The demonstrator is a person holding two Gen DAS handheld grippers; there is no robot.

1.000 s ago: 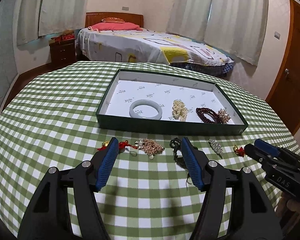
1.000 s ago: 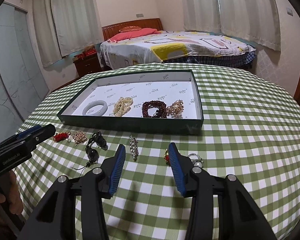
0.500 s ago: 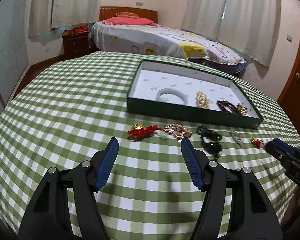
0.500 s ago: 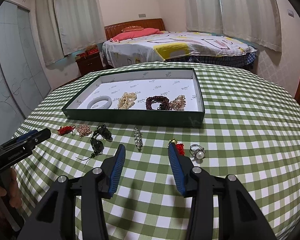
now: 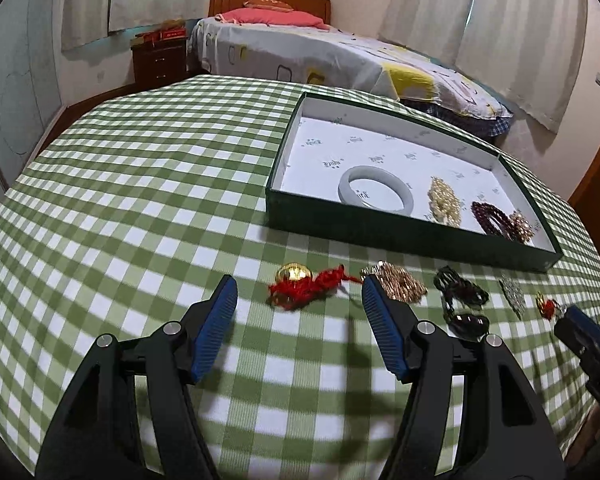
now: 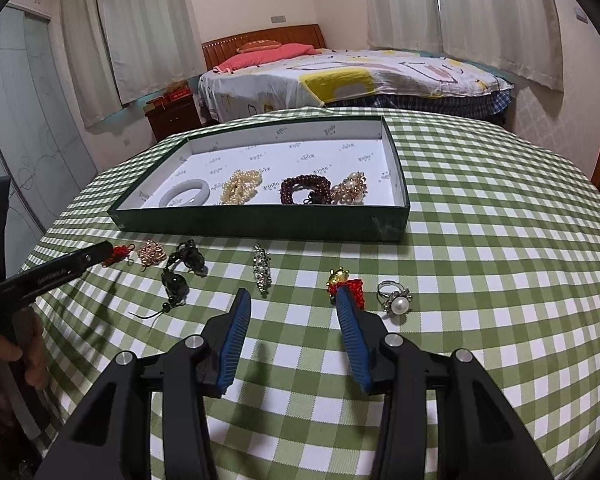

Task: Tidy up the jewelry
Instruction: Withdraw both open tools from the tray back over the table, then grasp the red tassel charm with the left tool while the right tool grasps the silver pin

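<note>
Two grippers, both with fingers spread and holding nothing. The left gripper (image 5: pixel 296 294) has swung left within the last second, from the black beads (image 5: pixel 458 300) to the red tassel charm (image 5: pixel 308 286), which now lies just ahead between its tips; that charm is probably the next pick. The right gripper (image 6: pixel 292 300) has barely moved and hovers near the second red charm (image 6: pixel 346 284) and the pearl ring (image 6: pixel 396 300). Six pieces remain on the checked cloth (image 5: pixel 140 200), in a row along the tray's (image 5: pixel 380 232) near wall. Four already lie in the tray. Its back half is bare, and the cloth to the left is open.
</note>
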